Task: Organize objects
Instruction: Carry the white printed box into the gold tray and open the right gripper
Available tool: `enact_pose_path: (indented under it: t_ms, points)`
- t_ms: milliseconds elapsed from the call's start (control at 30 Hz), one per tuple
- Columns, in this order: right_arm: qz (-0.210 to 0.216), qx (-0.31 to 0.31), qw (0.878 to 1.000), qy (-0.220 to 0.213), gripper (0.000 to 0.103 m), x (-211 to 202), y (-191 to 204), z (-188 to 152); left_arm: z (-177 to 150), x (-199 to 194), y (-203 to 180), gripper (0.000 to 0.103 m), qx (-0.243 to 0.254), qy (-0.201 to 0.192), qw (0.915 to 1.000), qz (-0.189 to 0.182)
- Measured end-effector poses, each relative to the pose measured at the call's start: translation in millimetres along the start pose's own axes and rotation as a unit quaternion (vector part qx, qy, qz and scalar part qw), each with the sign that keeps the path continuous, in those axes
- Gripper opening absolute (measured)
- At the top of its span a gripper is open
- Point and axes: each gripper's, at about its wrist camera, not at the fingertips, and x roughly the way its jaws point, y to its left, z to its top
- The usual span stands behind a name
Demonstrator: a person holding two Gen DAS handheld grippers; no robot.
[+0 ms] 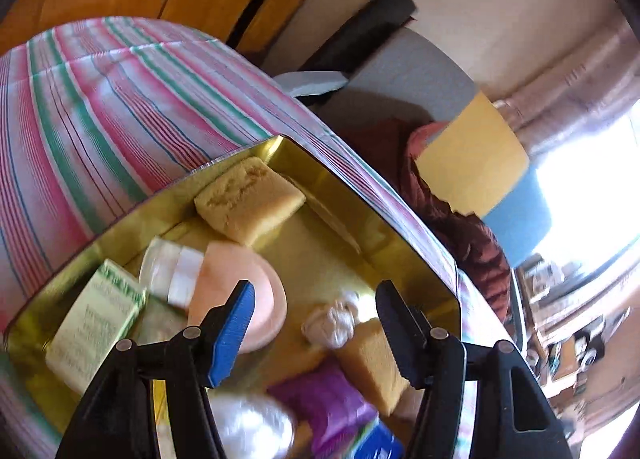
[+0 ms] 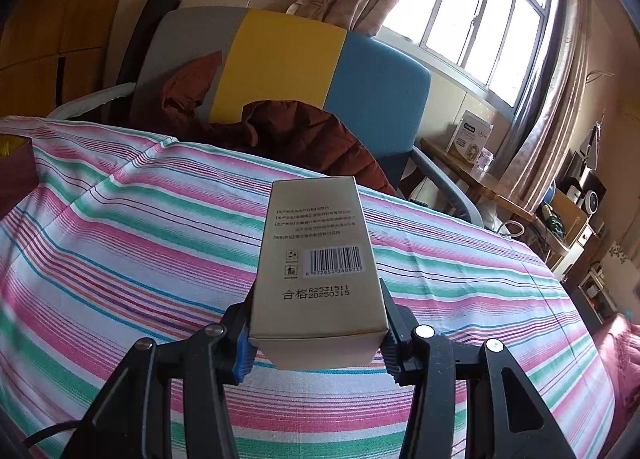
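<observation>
striped bedsheet (image 2: 120, 227) covers the bed. left hand-held gripper (image 1: 316, 323) hangs spread over a gold tin (image 1: 400, 235) of sponges and packets; right hand-held gripper (image 2: 316, 339) pinches a beige carton (image 2: 318, 271).

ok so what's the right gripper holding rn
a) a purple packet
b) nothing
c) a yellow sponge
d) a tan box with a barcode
d: the right gripper has its jaws pressed on both sides of the tan box, barcode face up, above the striped cloth.

Two yellow sponges (image 1: 250, 201), one gold tin (image 1: 400, 235), one beige carton (image 2: 318, 267).
</observation>
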Motion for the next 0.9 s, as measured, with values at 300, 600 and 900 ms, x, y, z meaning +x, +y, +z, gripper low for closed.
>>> enact_pose_path:
  t_ms: [300,600,900]
  points:
    - [0.09,-0.014,0.996,0.018,0.05,-11,22,17,-39,-26,-28,0.064,0.107,0.017,0.9937,-0.026]
    - [0.226,-0.057,0.971,-0.047,0.05,-63,102,71,-61,-45,-35,0.064,0.131,0.023,0.9904,-0.037]
    - [0.328,-0.131,0.933,-0.065,0.051,-86,195,116,-65,-62,-19,0.064,0.127,0.015,0.9913,-0.031]
